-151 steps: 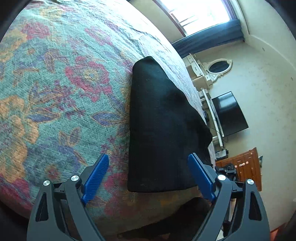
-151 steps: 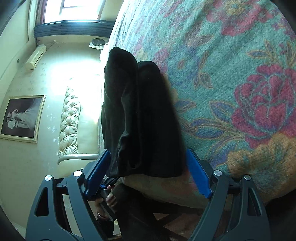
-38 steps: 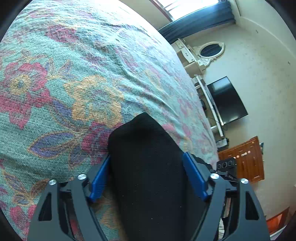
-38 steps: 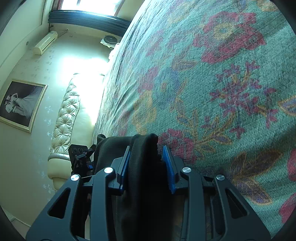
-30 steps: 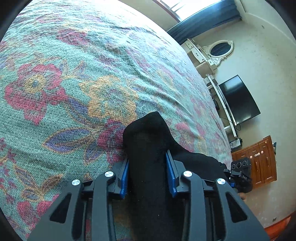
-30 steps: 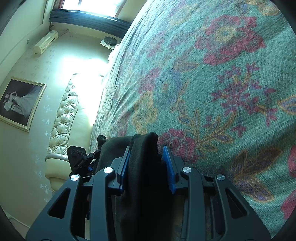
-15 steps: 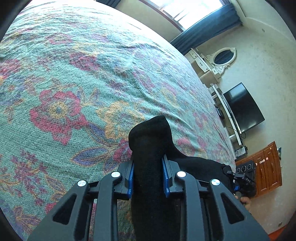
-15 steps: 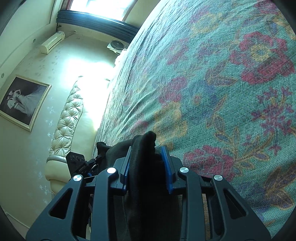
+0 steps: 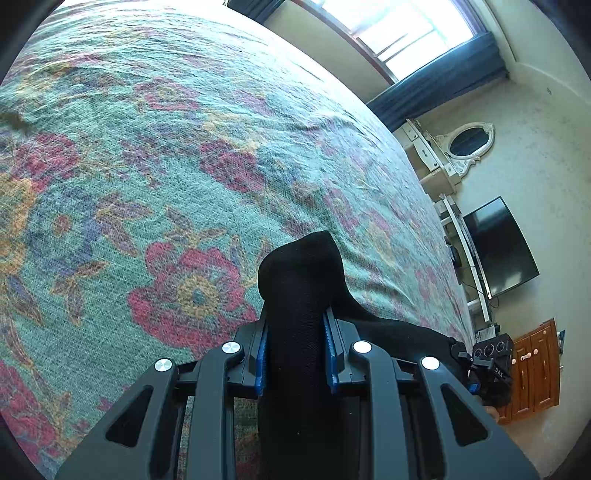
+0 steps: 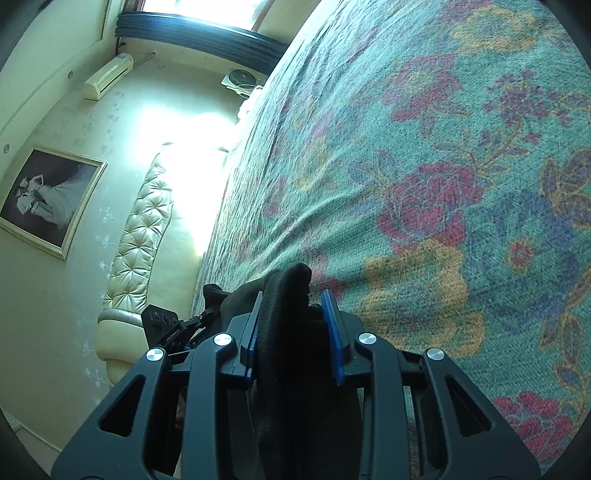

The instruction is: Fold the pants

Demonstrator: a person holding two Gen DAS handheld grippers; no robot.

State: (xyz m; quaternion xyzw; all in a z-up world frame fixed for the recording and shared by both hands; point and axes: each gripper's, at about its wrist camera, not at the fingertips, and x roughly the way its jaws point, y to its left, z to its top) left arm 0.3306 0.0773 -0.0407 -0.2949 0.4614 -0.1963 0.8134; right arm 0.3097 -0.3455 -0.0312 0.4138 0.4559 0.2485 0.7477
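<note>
Black pants (image 9: 299, 295): a bunched fold is pinched by the left gripper (image 9: 295, 354), another by the right gripper (image 10: 291, 328), above the floral bedspread (image 9: 147, 166) near its edge.

A teal floral bedspread (image 9: 155, 177) fills the near view, with a bright window (image 9: 410, 33) and dark blue curtain (image 9: 436, 88) at the far end. At right stand a white oval mirror (image 9: 469, 146), a black television (image 9: 498, 247) and a wooden cabinet (image 9: 532, 365). The other side shows a tufted cream headboard (image 10: 140, 240), a framed picture (image 10: 48, 199) and an air conditioner (image 10: 107, 75) on a pale wall.
</note>
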